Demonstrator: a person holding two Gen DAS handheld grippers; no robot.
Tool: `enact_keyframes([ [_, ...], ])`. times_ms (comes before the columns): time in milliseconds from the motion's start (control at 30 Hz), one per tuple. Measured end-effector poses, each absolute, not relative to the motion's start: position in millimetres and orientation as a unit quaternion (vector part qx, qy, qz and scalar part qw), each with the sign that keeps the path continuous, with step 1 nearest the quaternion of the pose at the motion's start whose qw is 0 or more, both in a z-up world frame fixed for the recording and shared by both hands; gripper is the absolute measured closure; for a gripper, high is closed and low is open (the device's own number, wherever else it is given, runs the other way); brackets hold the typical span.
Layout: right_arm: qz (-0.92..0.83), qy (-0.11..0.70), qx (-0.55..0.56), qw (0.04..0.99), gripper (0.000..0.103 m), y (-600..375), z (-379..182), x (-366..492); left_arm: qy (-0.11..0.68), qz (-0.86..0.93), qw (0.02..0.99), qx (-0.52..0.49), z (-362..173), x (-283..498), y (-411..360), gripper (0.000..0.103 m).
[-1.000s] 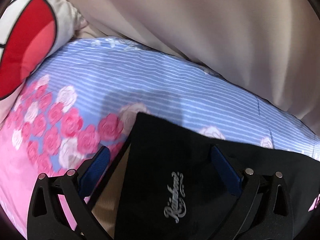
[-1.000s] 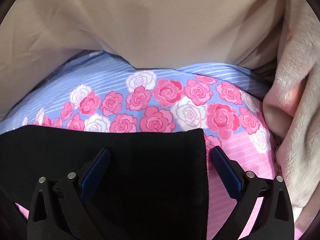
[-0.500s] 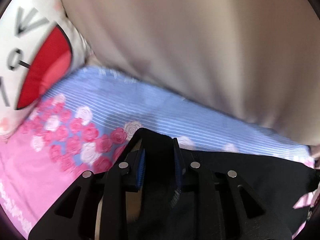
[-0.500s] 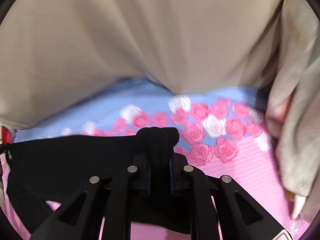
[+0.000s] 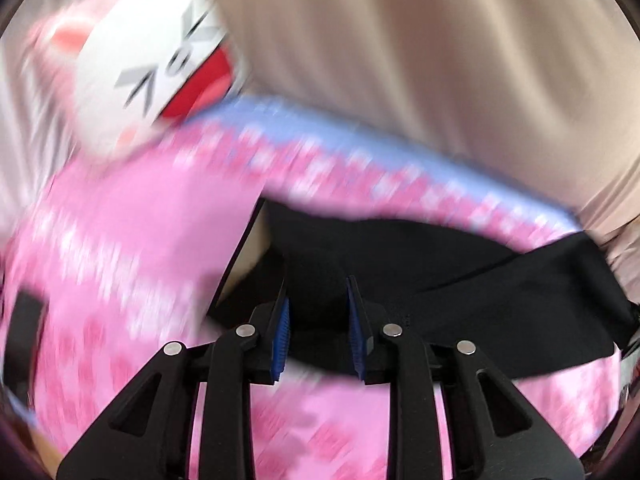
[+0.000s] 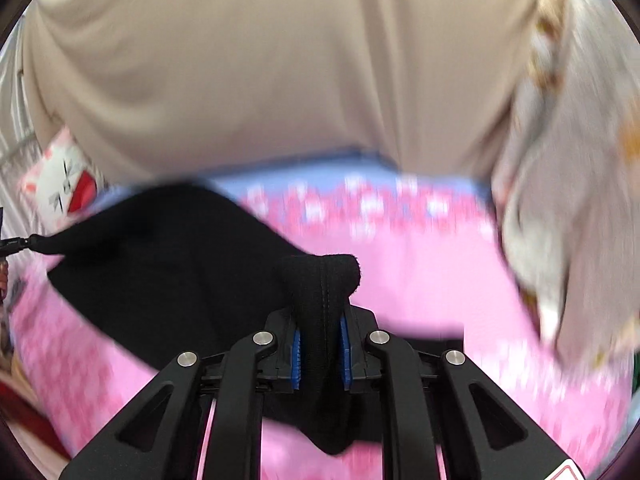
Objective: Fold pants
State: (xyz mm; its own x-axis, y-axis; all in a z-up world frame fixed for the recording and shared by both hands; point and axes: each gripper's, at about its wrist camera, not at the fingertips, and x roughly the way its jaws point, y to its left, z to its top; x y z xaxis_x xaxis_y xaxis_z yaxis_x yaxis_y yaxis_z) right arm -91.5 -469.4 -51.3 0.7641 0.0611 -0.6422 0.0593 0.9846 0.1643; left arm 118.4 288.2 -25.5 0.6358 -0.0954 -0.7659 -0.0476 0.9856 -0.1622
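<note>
The black pants (image 5: 460,276) hang stretched above the pink and blue rose-print bedspread (image 5: 132,220). My left gripper (image 5: 316,324) is shut on a bunched corner of the pants. In the right wrist view my right gripper (image 6: 320,352) is shut on another bunched corner of the pants (image 6: 160,256), with a thick fold sticking up between the blue pads (image 6: 296,356). The cloth spans from each gripper toward the other. Both views are motion-blurred.
A beige curtain or sheet (image 5: 440,60) hangs behind the bed, also in the right wrist view (image 6: 260,60). A white cartoon-face pillow (image 5: 160,60) lies at the far left. A pale patterned blanket (image 6: 572,200) is heaped at the right. The bedspread (image 6: 420,272) lies below.
Both grippers closed on the pants' corners, then lifted them off the bedspread. The views now sit higher and farther back, with the cloth hanging between the grippers.
</note>
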Motion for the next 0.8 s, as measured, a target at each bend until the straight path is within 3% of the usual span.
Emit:
enact_keyframes([
  [100,-0.018,0.365,0.113,0.924,0.074,-475.4,-87.4,-110.3,0.467,0.022,0.877,-0.11,-73.6,106.8,305.8,0.074],
  [167,-0.043,0.348,0.134,0.927,0.056,-481.0,-91.8,-127.3,0.465,0.025,0.868,-0.176,-82.7,89.8,324.8,0.061],
  [233,-0.063,0.319,0.158,0.932,0.049,-488.5,-85.2,-145.6,0.442,0.005,0.863,-0.246,-76.5,77.6,333.3,0.031],
  [300,-0.08,0.282,0.186,0.938,0.047,-493.6,-74.0,-164.3,0.416,-0.011,0.861,-0.294,-69.4,70.9,333.5,0.01],
  [400,-0.06,0.236,0.217,0.945,0.043,-484.5,-60.8,-184.4,0.419,-0.03,0.84,-0.343,-74.8,79.5,319.4,0.008],
  [433,-0.051,0.23,0.219,0.947,0.037,-477.7,-59.2,-184.8,0.429,-0.03,0.833,-0.349,-80.3,89.3,314.5,0.009],
  [467,-0.044,0.23,0.216,0.948,0.035,-469.1,-57.5,-184.4,0.435,-0.028,0.828,-0.352,-85.0,93.4,314.7,0.01],
  [500,-0.039,0.231,0.212,0.949,0.035,-461.6,-55.9,-181.9,0.442,-0.022,0.825,-0.352,-90.4,104.6,312.0,0.03],
  [533,-0.033,0.232,0.209,0.949,0.035,-454.5,-55.6,-181.0,0.453,-0.005,0.823,-0.344,-93.3,114.5,311.3,0.073],
  [567,-0.025,0.234,0.207,0.95,0.035,-445.5,-53.1,-176.7,0.461,0.008,0.825,-0.328,-92.5,120.8,312.0,0.092],
  [700,-0.02,0.244,0.203,0.948,0.035,-426.8,-54.9,-172.9,0.415,-0.017,0.858,-0.303,-39.8,126.3,329.8,0.096],
  [800,-0.021,0.247,0.212,0.945,0.035,-422.1,-64.3,-171.1,0.43,0.029,0.856,-0.286,-38.6,125.5,353.9,0.095],
])
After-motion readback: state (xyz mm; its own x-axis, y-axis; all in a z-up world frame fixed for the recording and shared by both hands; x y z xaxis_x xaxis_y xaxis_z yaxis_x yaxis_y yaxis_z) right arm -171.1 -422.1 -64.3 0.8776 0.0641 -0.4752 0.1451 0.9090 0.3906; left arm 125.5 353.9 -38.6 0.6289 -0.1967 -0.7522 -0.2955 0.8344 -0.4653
